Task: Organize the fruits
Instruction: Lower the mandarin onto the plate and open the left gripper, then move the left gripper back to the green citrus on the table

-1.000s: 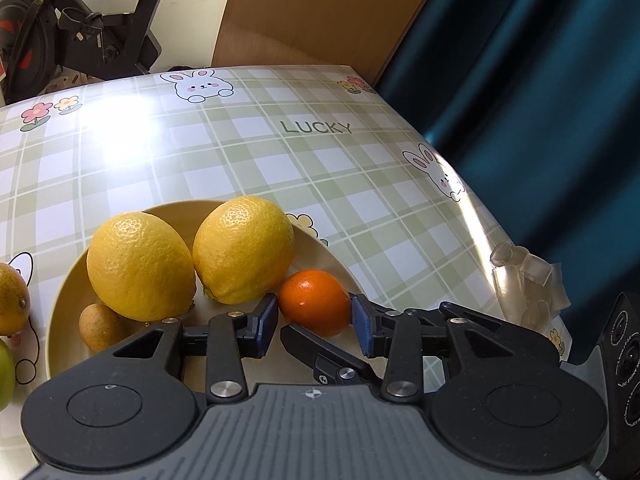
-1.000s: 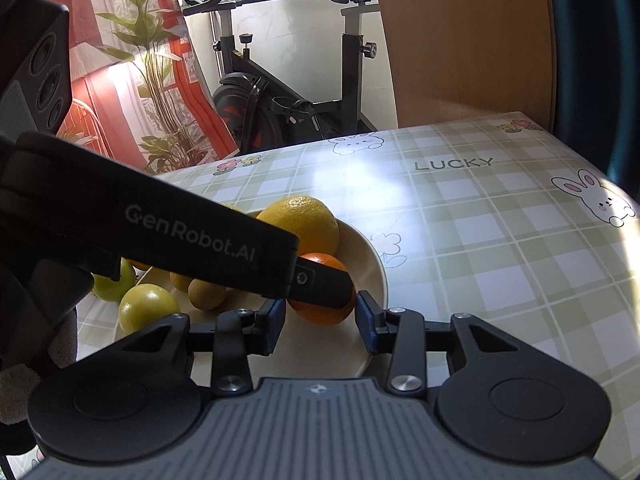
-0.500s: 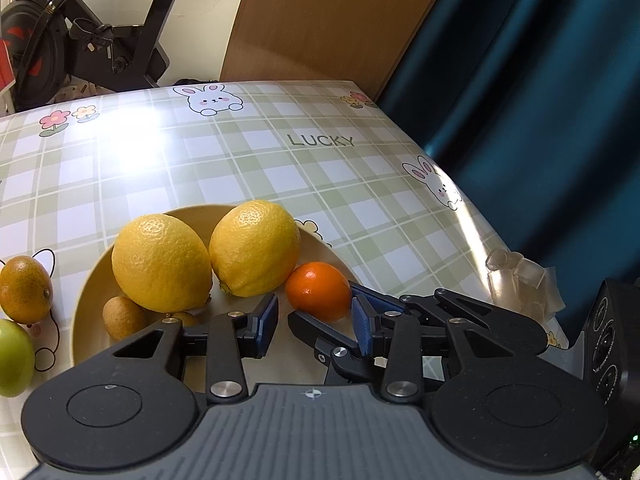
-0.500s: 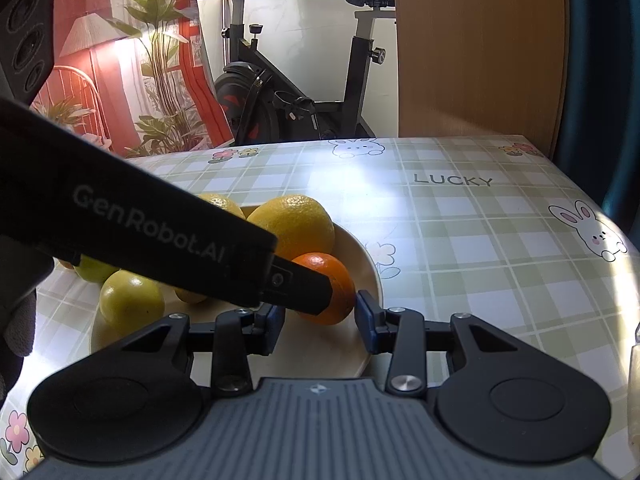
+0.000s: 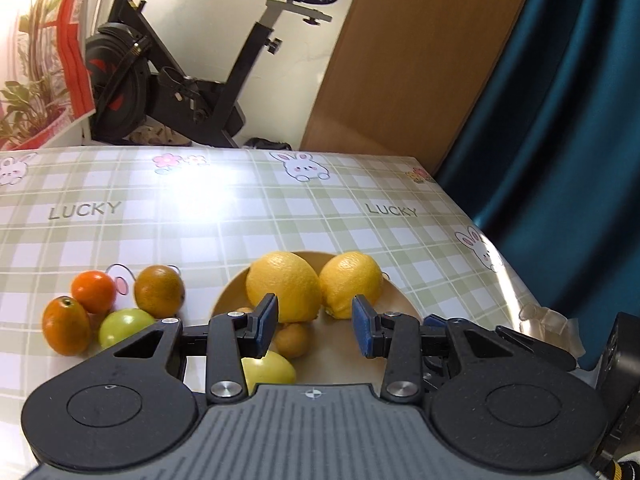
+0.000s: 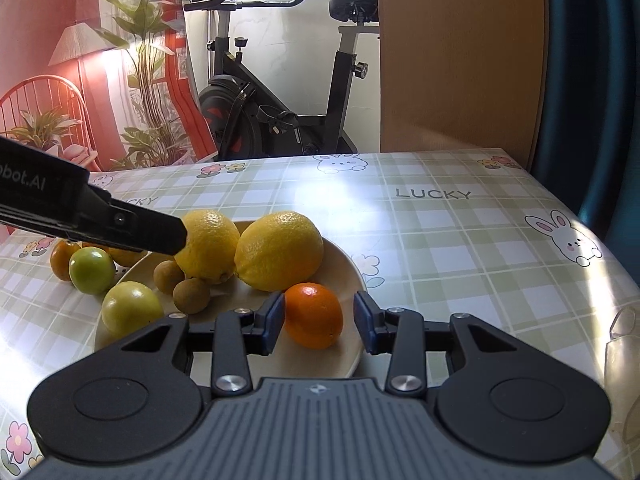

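My left gripper point(image 5: 314, 330) hangs above the near side of the plate point(image 6: 352, 276); its jaws stand apart with nothing between the pads. My right gripper point(image 6: 319, 327) sits low at the near rim of the plate. Its jaws are released: the small orange point(image 6: 314, 315) lies between the pads, close to the left pad, with a clear gap to the right pad.

Contents of the plate, as seen from the right wrist:
- two lemons point(image 6: 278, 250), side by side and touching, at the far side;
- two small brown fruits point(image 6: 191, 295) in front of the left lemon;
- one green fruit point(image 6: 132, 310) at the left rim;
- the small orange at the near right.

On the worktop point(image 5: 224, 216), left of the plate, a group of four fruits lies close together: two oranges, one reddish orange fruit point(image 5: 93, 291), and one green fruit. The worktop carries a checked cloth with rabbit prints.
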